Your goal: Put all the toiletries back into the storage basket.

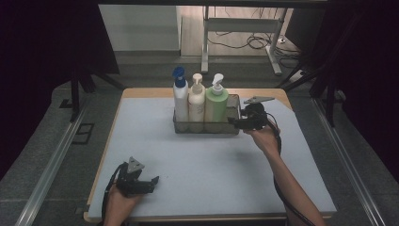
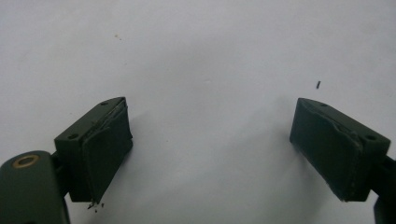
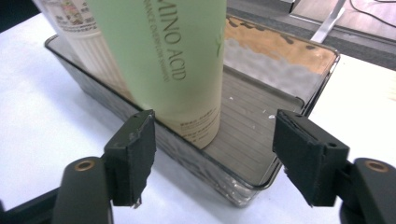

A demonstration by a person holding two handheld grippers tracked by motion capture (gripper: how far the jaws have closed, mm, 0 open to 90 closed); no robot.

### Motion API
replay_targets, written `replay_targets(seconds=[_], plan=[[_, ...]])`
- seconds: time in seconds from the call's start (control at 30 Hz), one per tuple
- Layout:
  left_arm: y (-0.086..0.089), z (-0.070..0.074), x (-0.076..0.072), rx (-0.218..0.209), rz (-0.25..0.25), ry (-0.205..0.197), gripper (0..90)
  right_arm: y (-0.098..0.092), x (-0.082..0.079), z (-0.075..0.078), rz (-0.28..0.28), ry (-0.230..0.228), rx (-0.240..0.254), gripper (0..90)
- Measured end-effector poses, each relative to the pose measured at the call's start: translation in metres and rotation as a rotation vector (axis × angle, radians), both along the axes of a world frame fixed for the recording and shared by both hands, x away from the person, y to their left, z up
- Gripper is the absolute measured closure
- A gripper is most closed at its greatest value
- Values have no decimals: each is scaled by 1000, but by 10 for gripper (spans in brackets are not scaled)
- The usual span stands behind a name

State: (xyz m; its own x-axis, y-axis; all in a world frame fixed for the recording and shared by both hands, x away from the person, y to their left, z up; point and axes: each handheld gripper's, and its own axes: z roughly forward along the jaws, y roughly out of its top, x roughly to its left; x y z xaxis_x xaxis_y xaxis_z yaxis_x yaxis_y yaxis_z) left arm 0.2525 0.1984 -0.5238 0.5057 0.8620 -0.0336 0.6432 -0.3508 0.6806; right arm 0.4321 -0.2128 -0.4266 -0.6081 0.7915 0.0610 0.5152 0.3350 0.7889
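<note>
The right claw [image 3: 212,158] stood open just short of the upright green bottle [image 3: 173,65] in the basket [image 3: 299,100]; the left claw [image 2: 210,149], open and empty, lay well apart.

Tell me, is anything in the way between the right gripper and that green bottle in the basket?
Nothing loose lies between them. The right gripper is open, facing the green bottle from just outside the basket. The basket's near wall stands between its jaws and the bottle's foot. The cream bottle stands close behind the green one.
</note>
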Motion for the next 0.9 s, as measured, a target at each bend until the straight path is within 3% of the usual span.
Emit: replay_targets(seconds=[0.37, 0.6, 0.9], plan=[[0, 0, 0, 0, 0, 0, 122, -8, -13, 0, 39, -10, -3, 145], [0, 0, 0, 0, 0, 0, 122, -15, -25, -1, 62, -7, -11, 106], [0, 0, 0, 0, 0, 0, 122, -23, -39, -5, 82, -10, -55, 26]])
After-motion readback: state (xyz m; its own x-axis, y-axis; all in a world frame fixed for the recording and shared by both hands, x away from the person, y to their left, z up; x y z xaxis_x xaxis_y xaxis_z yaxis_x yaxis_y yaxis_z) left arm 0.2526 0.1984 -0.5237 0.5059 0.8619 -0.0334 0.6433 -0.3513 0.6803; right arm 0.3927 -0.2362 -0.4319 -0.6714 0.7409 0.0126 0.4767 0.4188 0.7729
